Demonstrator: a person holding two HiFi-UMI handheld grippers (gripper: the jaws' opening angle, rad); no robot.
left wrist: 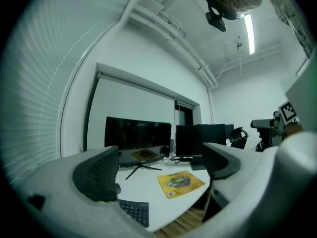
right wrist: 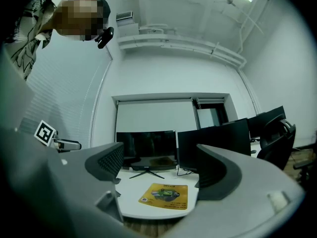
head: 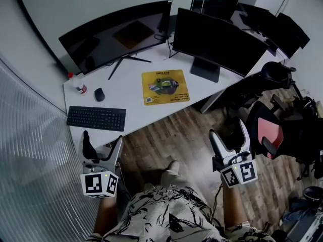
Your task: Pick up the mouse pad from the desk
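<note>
Mouse pad (head: 165,87) lies flat; mouse (head: 99,94) only overhead.

A white desk (head: 126,92) stands on a wood-plank floor (head: 171,135). A yellow mouse pad (head: 164,86) lies flat near the middle of it, close to the front edge. To the left, a black keyboard (head: 96,118) sits at the front edge, with a black mouse (head: 99,94) just behind it and a small container (head: 78,84) near the left corner. Two dark monitors (head: 116,34) (head: 217,37) stand along the back.
</note>
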